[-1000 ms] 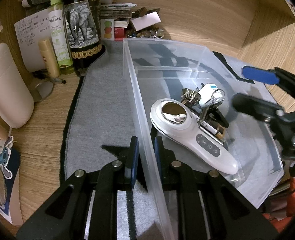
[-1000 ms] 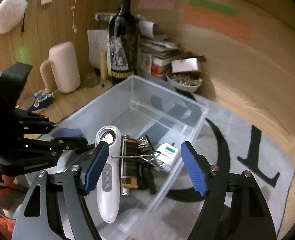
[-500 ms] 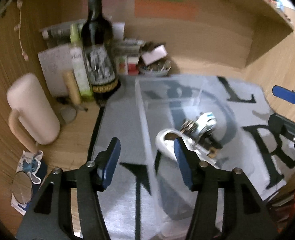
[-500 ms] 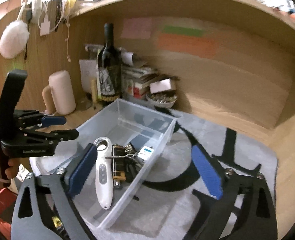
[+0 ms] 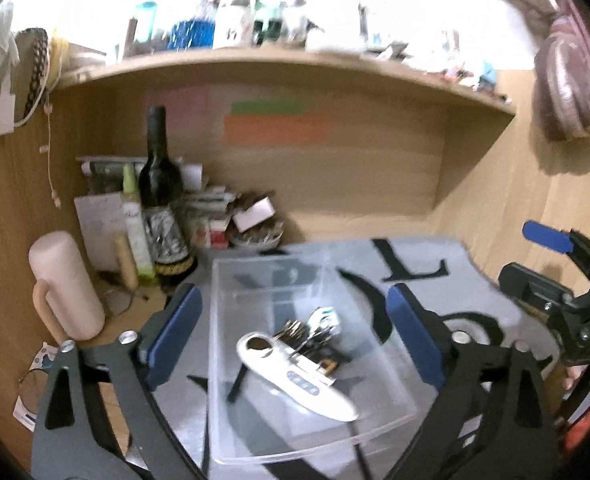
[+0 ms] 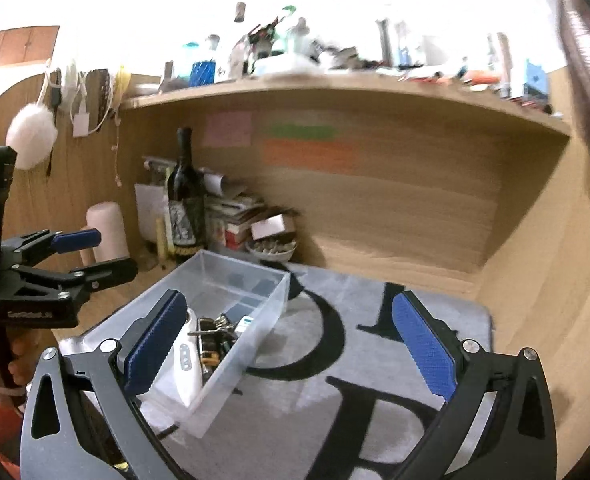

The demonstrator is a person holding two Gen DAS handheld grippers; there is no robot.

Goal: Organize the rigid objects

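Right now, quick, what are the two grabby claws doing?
Left gripper: open, holding nothing, above the clear bin.
Right gripper: open, holding nothing, over the grey mat.

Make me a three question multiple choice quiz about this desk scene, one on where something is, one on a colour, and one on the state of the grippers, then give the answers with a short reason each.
1. Where does the white handheld device lie?
A. Inside the clear plastic bin
B. On the grey mat beside the bin
C. On the shelf above

2. What colour are the pads on the fingers of the right hand-held gripper?
A. Red
B. Blue
C. Yellow

3. How does the left hand-held gripper stand?
A. Shut on the bin wall
B. Shut on the wine bottle
C. Open, holding nothing

Answers:
1. A, it rests on the bin floor beside keys and small items.
2. B, both pads show blue.
3. C, its fingers stand wide apart with nothing between them.
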